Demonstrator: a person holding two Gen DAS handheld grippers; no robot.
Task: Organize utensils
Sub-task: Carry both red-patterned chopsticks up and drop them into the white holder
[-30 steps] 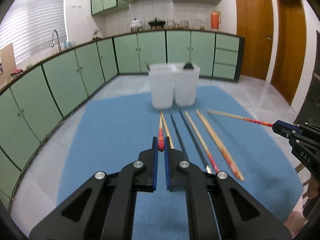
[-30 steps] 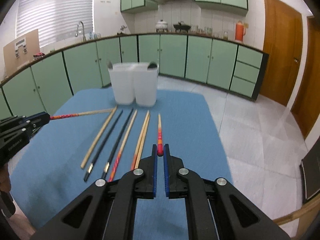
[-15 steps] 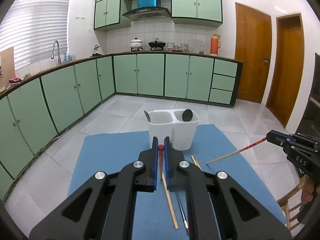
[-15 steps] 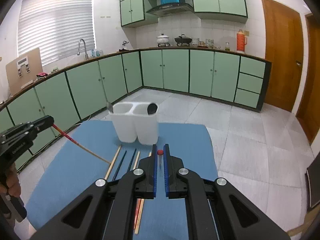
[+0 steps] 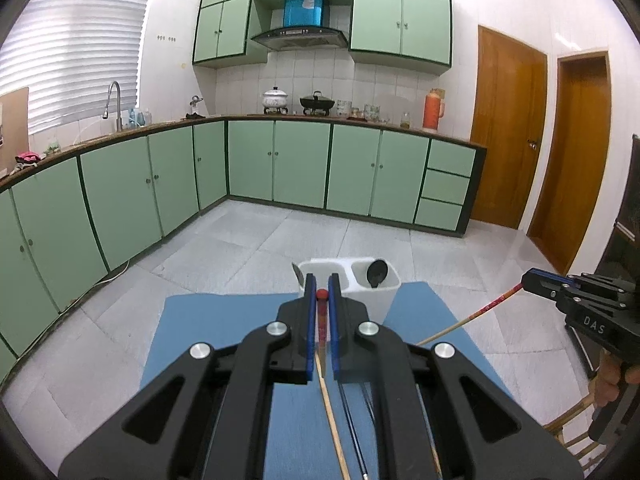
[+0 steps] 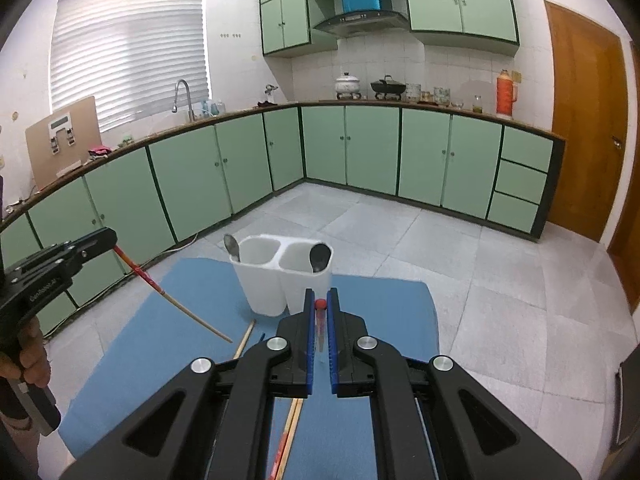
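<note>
Matt white plastic holder (image 6: pixel 264 280), wooden chopsticks (image 6: pixel 192 312).

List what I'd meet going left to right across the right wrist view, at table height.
Left tongs gripping a red-ended chopstick → white two-compartment holder with a spoon at its left rim and another at its right rim → bare edge of the blue mat.

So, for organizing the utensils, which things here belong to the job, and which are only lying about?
Belong to the job:
- left tongs, shut on a red-tipped chopstick
- right tongs, shut on another chopstick
- white two-compartment holder with two spoons
- chopsticks on the blue mat

Only lying about:
- orange thermos
- pots on the counter
- tap
</note>
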